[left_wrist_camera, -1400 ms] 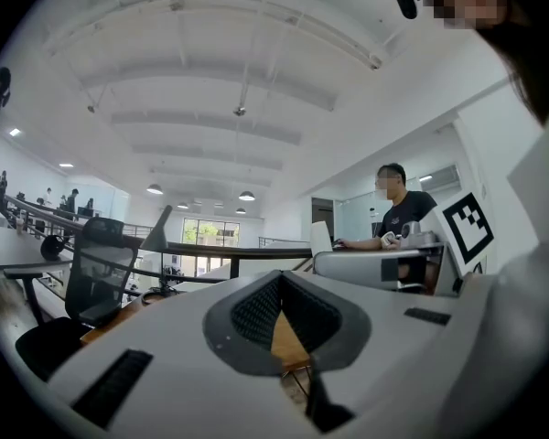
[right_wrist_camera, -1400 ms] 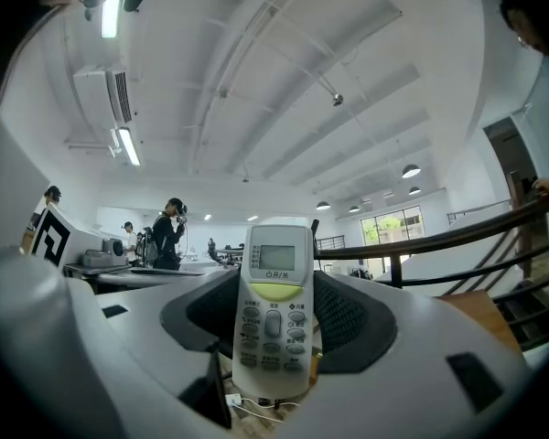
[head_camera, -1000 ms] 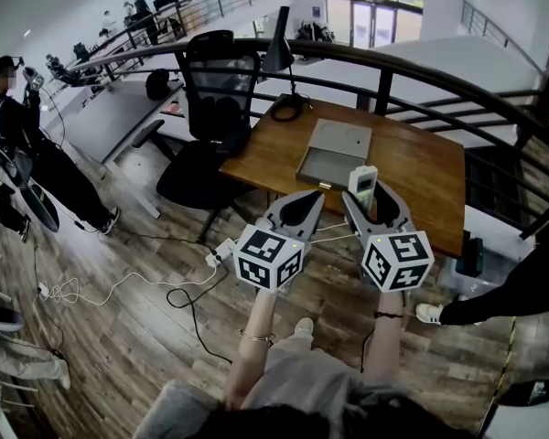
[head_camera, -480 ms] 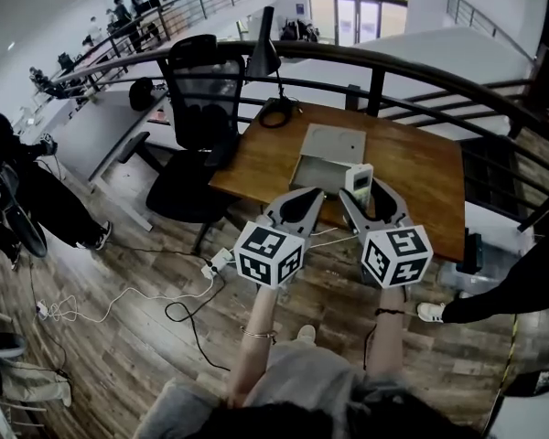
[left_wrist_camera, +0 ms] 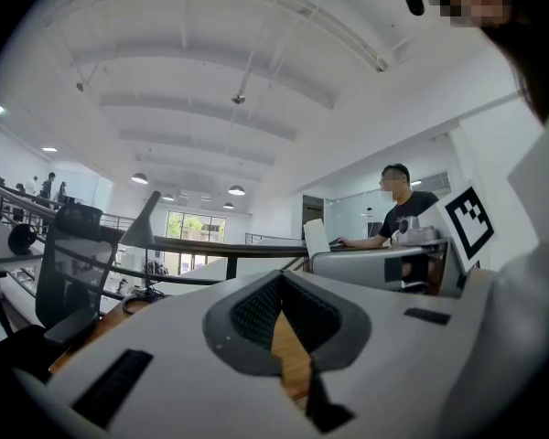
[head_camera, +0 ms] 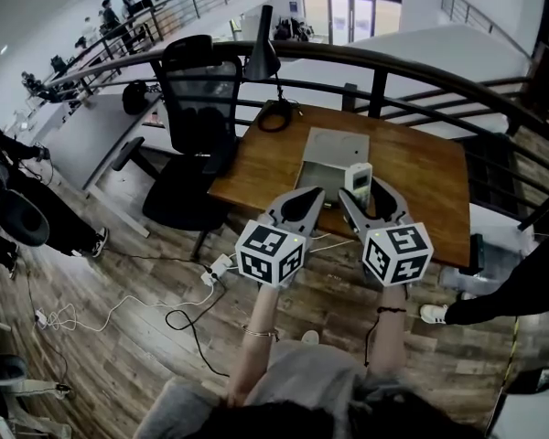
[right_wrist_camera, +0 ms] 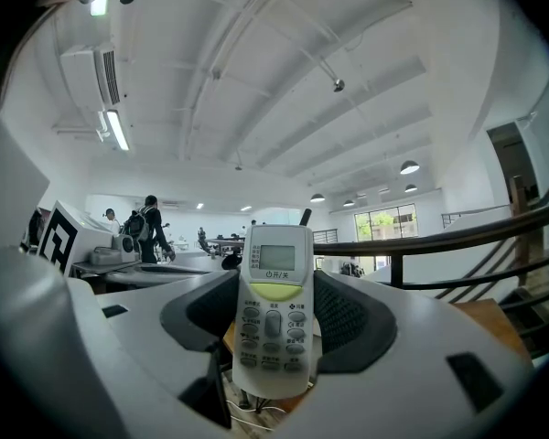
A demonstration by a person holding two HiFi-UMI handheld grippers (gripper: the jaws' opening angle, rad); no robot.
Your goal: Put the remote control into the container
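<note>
Remote control [head_camera: 358, 179] slightly nearer container [head_camera: 339, 141]

- In the head view the white remote control [head_camera: 360, 177] shows only its upper part; the rest is hidden between the jaws of the right tongs [head_camera: 368, 196].
- Its button print is too small to read.
- The remote covers the near right corner of the flat grey rectangular container [head_camera: 334, 149].
- The right tongs hide part of the near edge of the brown wooden surface [head_camera: 421, 176].
- The picture's right edge cuts off a person in dark clothes [head_camera: 522, 286].
</note>
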